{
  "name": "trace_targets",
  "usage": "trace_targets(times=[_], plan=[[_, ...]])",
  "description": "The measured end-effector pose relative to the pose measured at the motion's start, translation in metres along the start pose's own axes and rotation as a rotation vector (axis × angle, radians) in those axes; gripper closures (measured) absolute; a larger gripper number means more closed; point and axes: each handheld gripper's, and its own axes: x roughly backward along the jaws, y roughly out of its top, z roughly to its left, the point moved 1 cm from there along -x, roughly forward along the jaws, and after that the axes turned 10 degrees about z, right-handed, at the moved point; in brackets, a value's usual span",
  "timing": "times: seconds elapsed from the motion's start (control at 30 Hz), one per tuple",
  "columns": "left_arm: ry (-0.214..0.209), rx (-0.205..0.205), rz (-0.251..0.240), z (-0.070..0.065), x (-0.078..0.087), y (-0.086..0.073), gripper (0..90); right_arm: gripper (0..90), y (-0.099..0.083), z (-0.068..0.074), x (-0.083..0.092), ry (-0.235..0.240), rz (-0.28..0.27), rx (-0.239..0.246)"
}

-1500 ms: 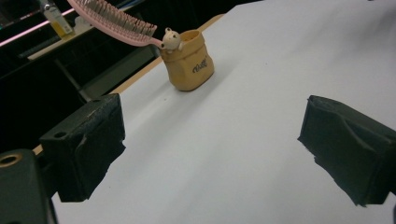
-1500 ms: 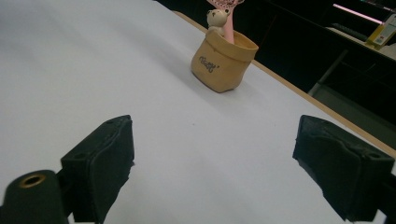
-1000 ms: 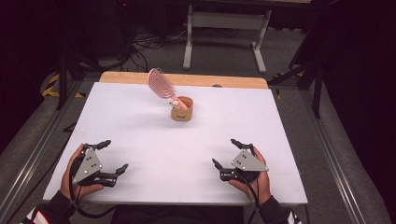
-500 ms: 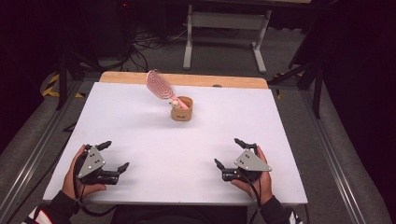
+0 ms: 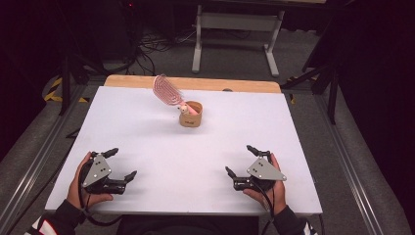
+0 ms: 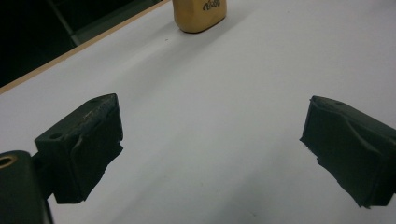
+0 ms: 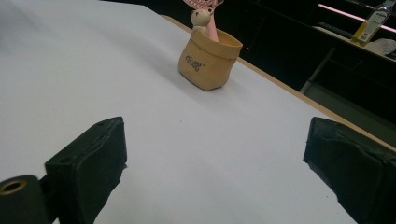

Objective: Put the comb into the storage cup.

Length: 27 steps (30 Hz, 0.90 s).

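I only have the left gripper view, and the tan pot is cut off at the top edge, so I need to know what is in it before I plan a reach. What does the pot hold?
Observer: The tan pot holds a pink hairbrush that leans up and out toward the far left of the table.
Operator: Anything else in there?
Observer: A small pale bear-like figure peeks over the rim, beside the brush handle.
Operator: And the right gripper?
Observer: The right gripper rests near the table's near edge with its jaws open and nothing between them.
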Motion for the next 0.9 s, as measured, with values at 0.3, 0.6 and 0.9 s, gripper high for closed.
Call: trace_targets(times=[0.3, 0.6, 0.9], plan=[[-0.011, -0.006, -0.016, -0.001, -0.0004, 0.0007, 5.7, 6.6, 0.0018, 0.003, 0.0016, -0.015, 0.005, 0.0], [-0.001, 0.001, -0.02, -0.0005, 0.0004, 0.0027, 5.8, 6.9, -0.0008, 0.0008, 0.0002, -0.01, 0.014, -0.003], [-0.003, -0.003, -0.029, -0.0015, 0.0026, 0.0038, 5.8, 7.0, 0.0003, 0.0011, 0.0009, -0.013, 0.012, -0.002]])
